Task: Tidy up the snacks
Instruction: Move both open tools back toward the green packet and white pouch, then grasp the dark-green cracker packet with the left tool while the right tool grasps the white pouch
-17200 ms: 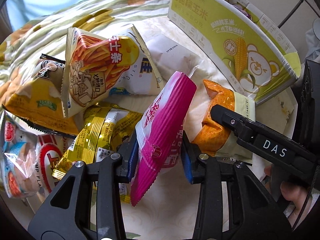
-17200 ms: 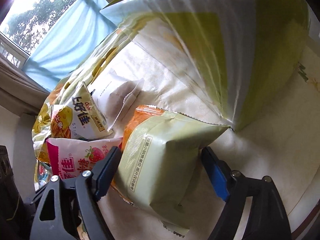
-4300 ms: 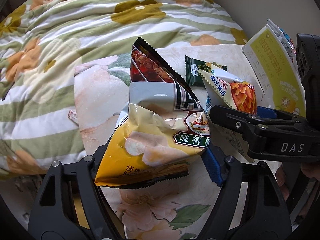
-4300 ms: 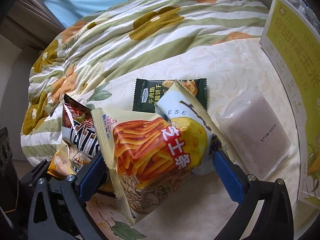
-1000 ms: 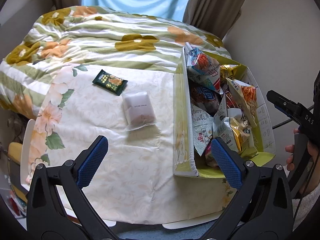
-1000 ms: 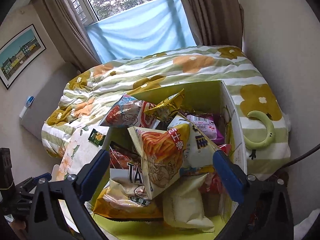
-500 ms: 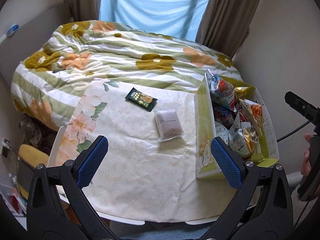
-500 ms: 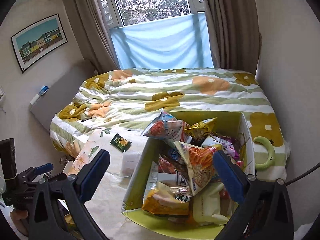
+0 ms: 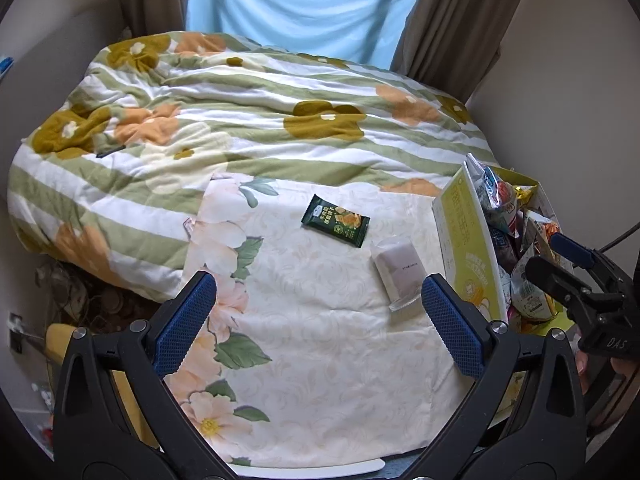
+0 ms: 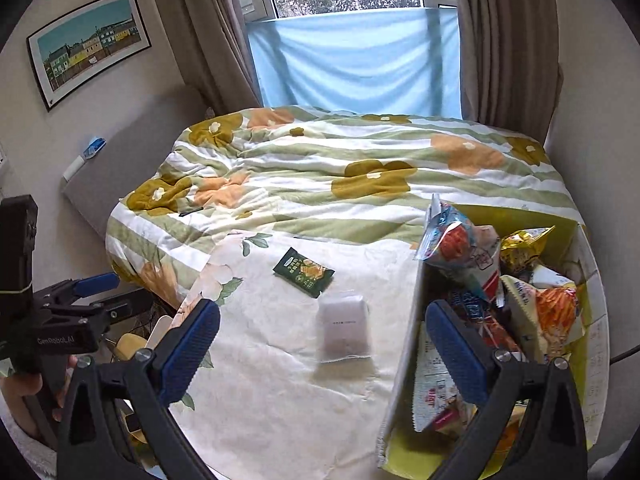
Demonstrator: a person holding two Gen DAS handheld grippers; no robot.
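Floral tablecloth, green packet beyond left gripper

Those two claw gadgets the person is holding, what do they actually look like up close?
Each is a black plastic clamp. The left gripper and right gripper both end in two angled fingers faced with blue, cross-hatched pads, fixed by silver screws. White lettering marks the bodies: "DAS" on the right one, "GenRobot.AI" on the left. A thin black cable trails near the right one. Bare fingers wrap the handles; no sleeves show.
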